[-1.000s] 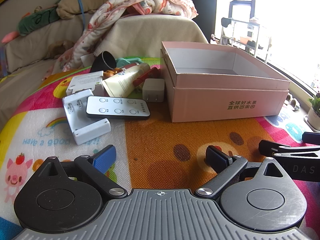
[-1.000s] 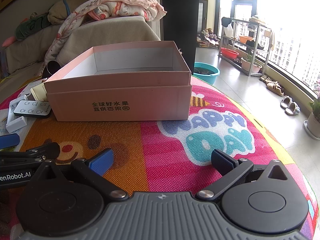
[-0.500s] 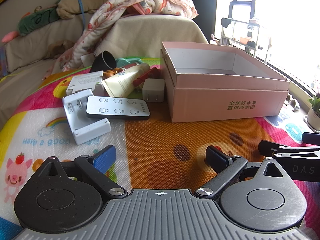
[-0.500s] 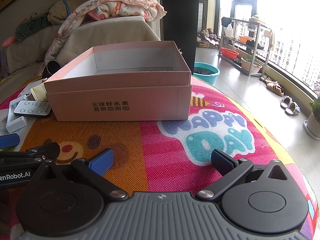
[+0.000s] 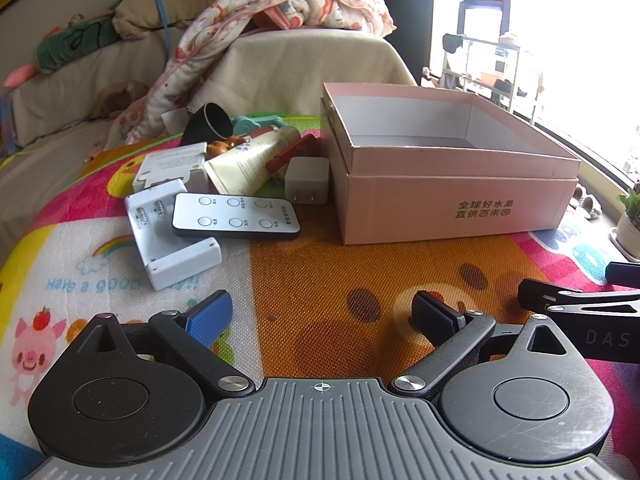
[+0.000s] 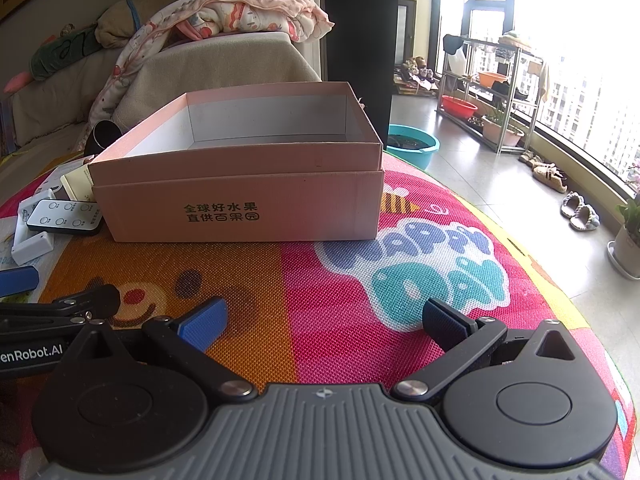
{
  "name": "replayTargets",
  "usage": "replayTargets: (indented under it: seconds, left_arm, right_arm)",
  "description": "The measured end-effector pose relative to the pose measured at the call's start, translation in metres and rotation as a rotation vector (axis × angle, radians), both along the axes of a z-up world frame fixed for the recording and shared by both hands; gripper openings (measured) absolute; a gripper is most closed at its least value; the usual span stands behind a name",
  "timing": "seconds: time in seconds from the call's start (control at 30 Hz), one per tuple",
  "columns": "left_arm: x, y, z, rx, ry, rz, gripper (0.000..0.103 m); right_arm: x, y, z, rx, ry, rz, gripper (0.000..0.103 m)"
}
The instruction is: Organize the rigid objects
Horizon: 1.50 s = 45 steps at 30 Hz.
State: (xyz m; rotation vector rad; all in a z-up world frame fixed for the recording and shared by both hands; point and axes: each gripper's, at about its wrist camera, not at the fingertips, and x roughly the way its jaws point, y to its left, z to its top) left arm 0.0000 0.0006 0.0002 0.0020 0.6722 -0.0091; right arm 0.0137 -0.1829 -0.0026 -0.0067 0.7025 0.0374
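An open pink cardboard box [image 5: 452,196] [image 6: 240,200] stands on the colourful play mat, nothing visible inside it. Left of it lies a pile: a grey remote [image 5: 236,217] [image 6: 64,218] across a white battery charger [image 5: 168,240], a white plug adapter [image 5: 308,181], a cream tube [image 5: 248,164], a white carton [image 5: 172,166], a black cup [image 5: 208,124] and a red item [image 5: 292,152]. My left gripper [image 5: 322,314] is open, low over the mat, short of the pile. My right gripper [image 6: 324,318] is open in front of the box, holding nothing.
A beige sofa [image 5: 304,64] draped with a patterned blanket [image 5: 280,12] stands behind the mat. To the right are tiled floor, a teal basin [image 6: 412,146], a metal rack [image 6: 496,92], slippers [image 6: 580,210] and a potted plant [image 6: 630,232]. Each gripper's fingers show at the other view's edge.
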Motion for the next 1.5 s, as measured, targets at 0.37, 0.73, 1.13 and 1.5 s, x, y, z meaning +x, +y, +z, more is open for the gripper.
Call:
replayTargets:
  seconds: [0.37,0.73,1.13,1.5]
  left_arm:
    - [0.0,0.0,0.0,0.002,0.0,0.0,0.099]
    - [-0.004,0.013,0.006,-0.083,-0.028,-0.038,0.098]
    - [0.039,0.099,0.053,-0.09,-0.098,-0.051,0.096]
    - [0.019,0.178,0.045,-0.285,-0.105,0.21,0.075]
  right_arm:
    - [0.0,0.0,0.0,-0.003,-0.001,-0.001,0.103]
    - [0.011,-0.004,0.006,-0.009,0.066,0.073,0.103]
    - [0.017,-0.011,0.009,-0.011,0.105,0.174,0.103]
    - [-0.015,0.095,0.05,-0.088,-0.199,0.661,0.086]
